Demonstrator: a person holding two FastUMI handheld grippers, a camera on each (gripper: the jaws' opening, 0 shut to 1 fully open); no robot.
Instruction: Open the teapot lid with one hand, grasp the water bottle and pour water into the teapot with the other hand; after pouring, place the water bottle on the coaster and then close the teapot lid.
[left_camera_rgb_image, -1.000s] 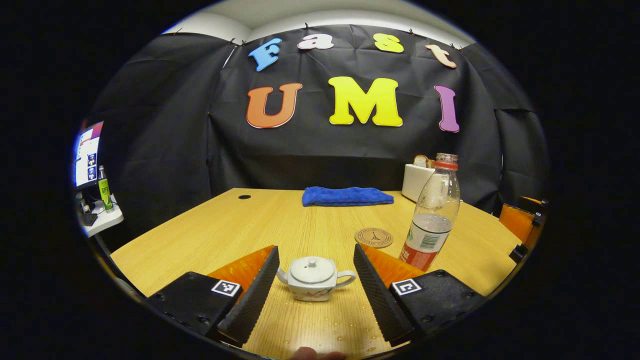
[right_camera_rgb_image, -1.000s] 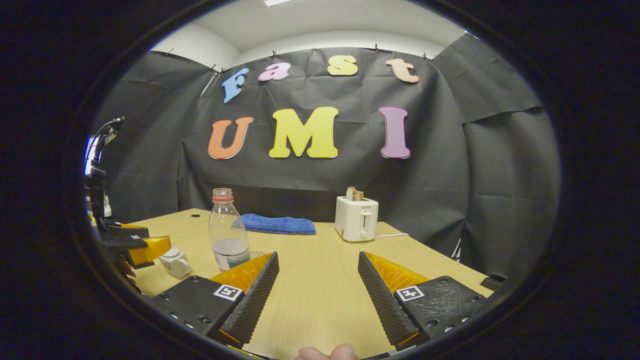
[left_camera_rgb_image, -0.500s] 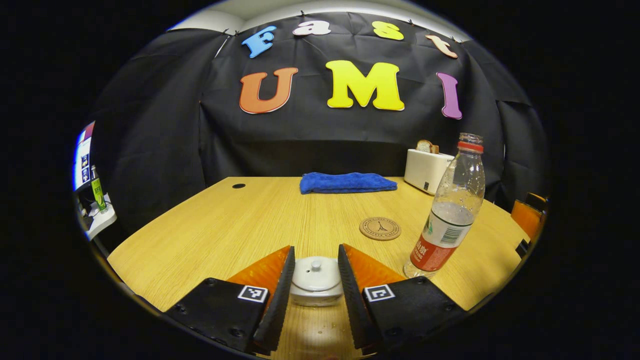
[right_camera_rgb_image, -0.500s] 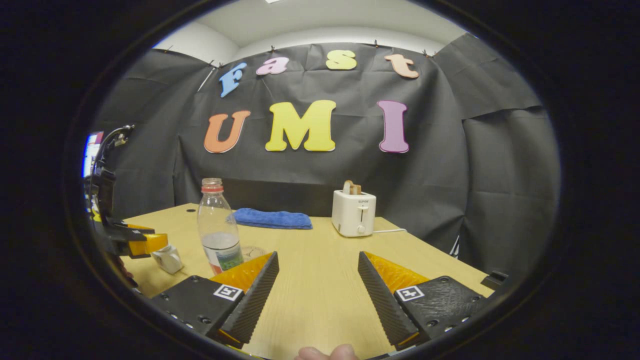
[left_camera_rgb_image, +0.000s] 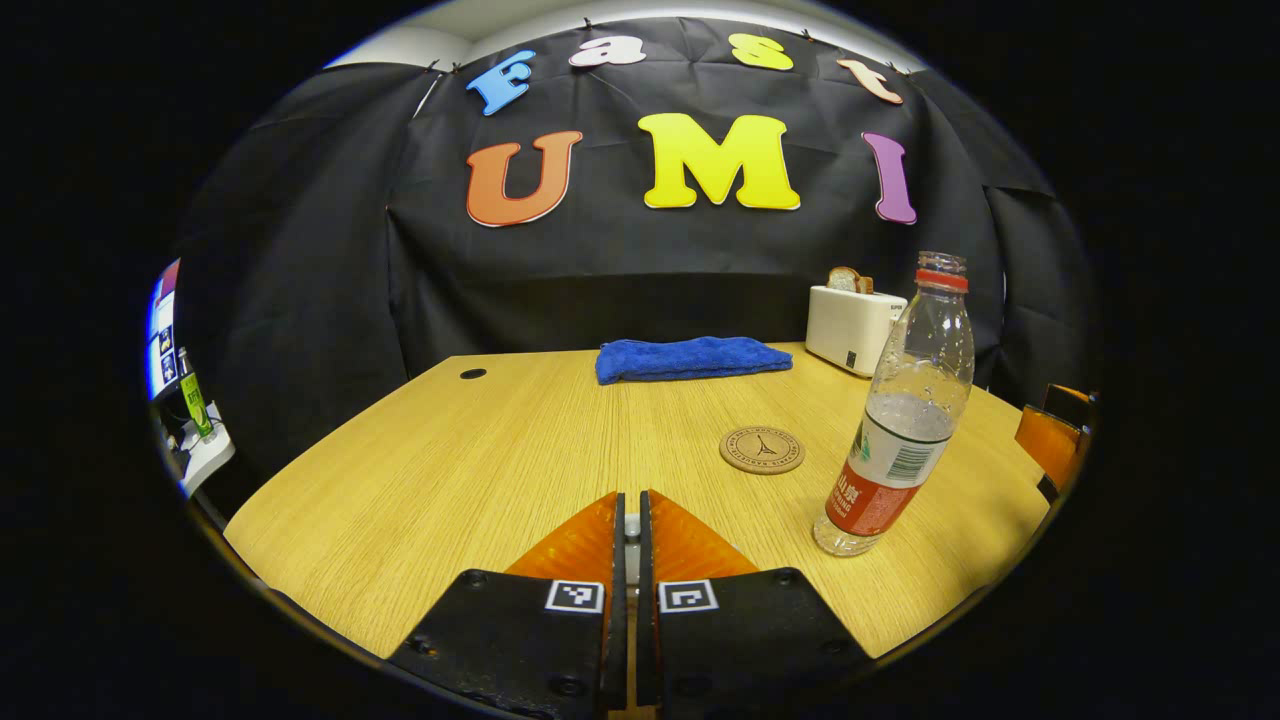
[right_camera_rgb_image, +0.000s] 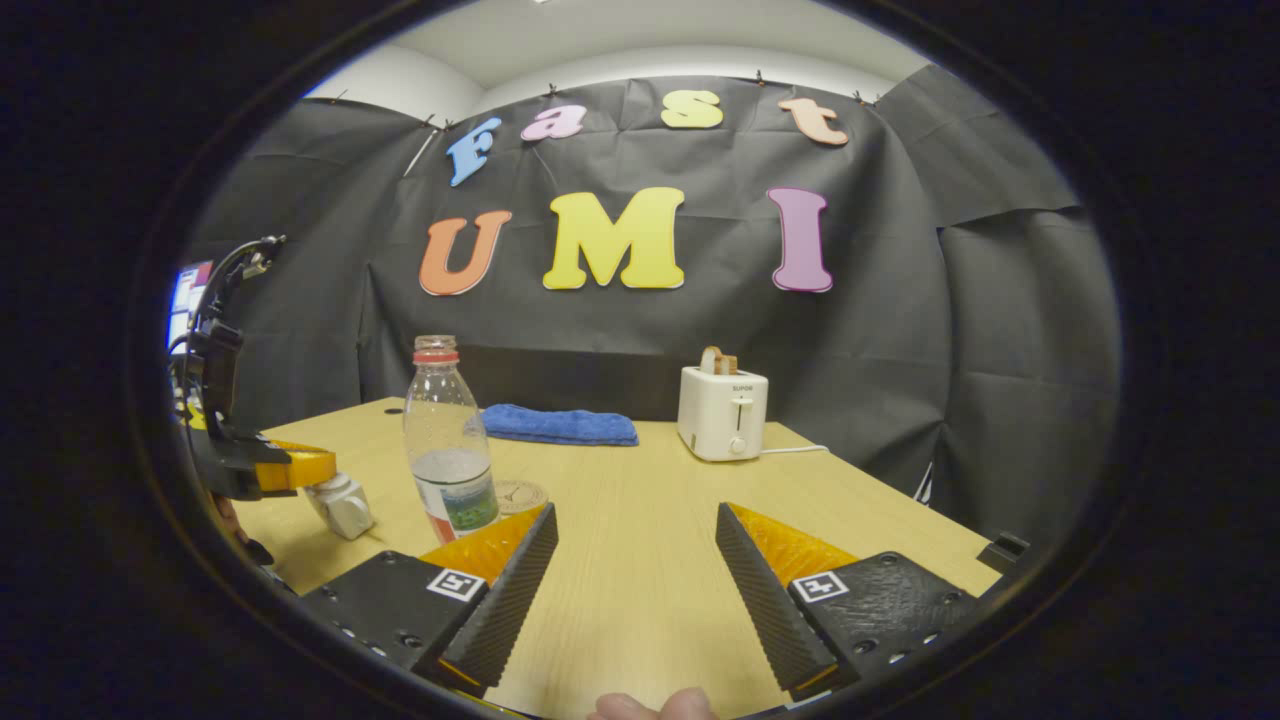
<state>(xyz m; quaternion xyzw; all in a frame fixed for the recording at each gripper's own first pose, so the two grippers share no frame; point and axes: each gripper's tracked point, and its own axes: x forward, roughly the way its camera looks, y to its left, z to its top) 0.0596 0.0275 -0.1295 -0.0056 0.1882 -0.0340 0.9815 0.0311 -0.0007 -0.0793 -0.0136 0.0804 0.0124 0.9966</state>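
- Table (left_camera_rgb_image: 450, 460): pale wood grain, smooth, with a rounded edge and a small dark hole near its far left; black creased cloth walls the booth behind it, under a white ceiling.
- Left gripper (left_camera_rgb_image: 628, 540): ridged fingers almost together, a sliver of white lid knob (left_camera_rgb_image: 630, 528) pinched between them. In the right gripper view it sits on top of the teapot (right_camera_rgb_image: 342, 506), a squat white ceramic pot left of the bottle.
- Right gripper (right_camera_rgb_image: 636, 575): jaws spread wide over bare table, holding nothing; a fingertip (right_camera_rgb_image: 655, 705) shows at the bottom edge.
- Bottle (left_camera_rgb_image: 900, 420): clear plastic, uncapped, red neck ring, under half full, upright on the table.
- Coaster (left_camera_rgb_image: 762, 450): round, brown, printed, just left of the bottle, nothing on it.
- Towel (left_camera_rgb_image: 690, 358): blue, fuzzy, folded, beyond the bottle to the left.
- Toaster (right_camera_rgb_image: 722, 412): white, boxy, toast sticking up, behind the bottle by the wall.
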